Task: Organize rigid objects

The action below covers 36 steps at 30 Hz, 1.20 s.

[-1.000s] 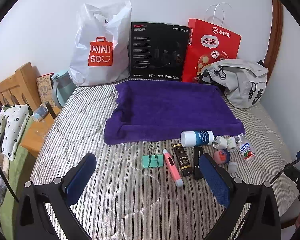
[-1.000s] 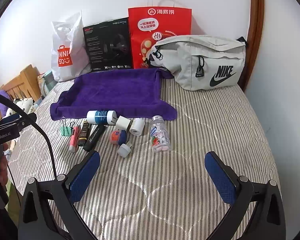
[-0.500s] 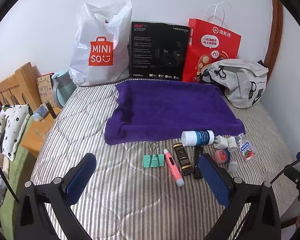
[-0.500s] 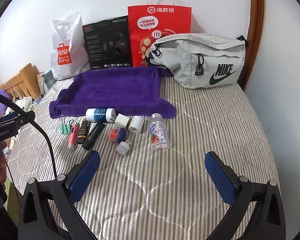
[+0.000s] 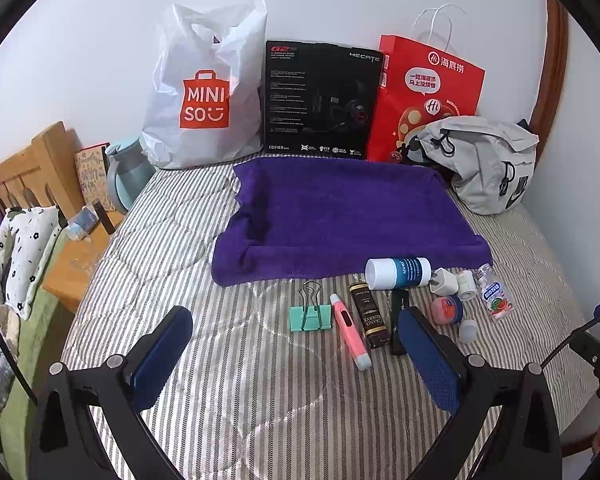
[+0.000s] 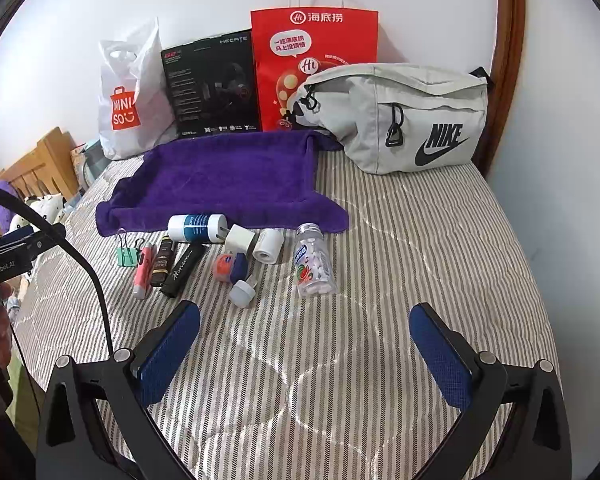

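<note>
- Hovering over the striped bed cover, the right gripper has its blue pads spread wide with nothing between them; only bare cover lies in the gap.
- The left gripper is likewise wide and empty, its right pad hiding the lower end of the black tube.
- Just past the left gripper's fingertips lie the green binder clip, the pink pen-like item and the dark brown tube, side by side.
- Beyond the right gripper's left pad sit a small white cap, a red-and-blue tin, a white cube-like piece and a white roll; what they are is hard to make out.
- The clear bottle of white pills lies ahead between the right fingers.
- The white-and-blue bottle lies on its side, touching the purple towel edge.
- Farthest, a grey Nike bag, red paper bag, black box and white Miniso bag line the wall; the grey bag hides the red bag's lower corner.
</note>
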Available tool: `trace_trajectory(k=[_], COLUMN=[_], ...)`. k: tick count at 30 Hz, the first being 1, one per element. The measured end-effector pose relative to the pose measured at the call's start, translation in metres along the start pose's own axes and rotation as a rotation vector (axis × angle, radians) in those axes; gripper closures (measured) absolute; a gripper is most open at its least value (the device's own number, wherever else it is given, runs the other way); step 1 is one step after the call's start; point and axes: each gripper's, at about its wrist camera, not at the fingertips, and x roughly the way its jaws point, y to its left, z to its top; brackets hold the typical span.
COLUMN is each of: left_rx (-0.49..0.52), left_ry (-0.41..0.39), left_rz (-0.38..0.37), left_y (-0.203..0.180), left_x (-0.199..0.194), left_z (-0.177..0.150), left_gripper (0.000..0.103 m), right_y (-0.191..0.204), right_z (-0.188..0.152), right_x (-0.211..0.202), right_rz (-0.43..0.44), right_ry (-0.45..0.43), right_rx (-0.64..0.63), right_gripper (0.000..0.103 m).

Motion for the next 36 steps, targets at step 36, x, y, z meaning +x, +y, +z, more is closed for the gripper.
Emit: trace_trajectory(k=[36], left_rx=[0.0], left_ry=[0.014], left_rz=[-0.002], left_y=[-0.003], left_x=[-0.02], left_z=[-0.027], left_gripper=[0.0], right_y=[0.004], right_z=[0.0], right_x=[-0.011], right_rz=[0.008], right_ry=[-0.02], right_rx=[-0.001], right_gripper=[0.0])
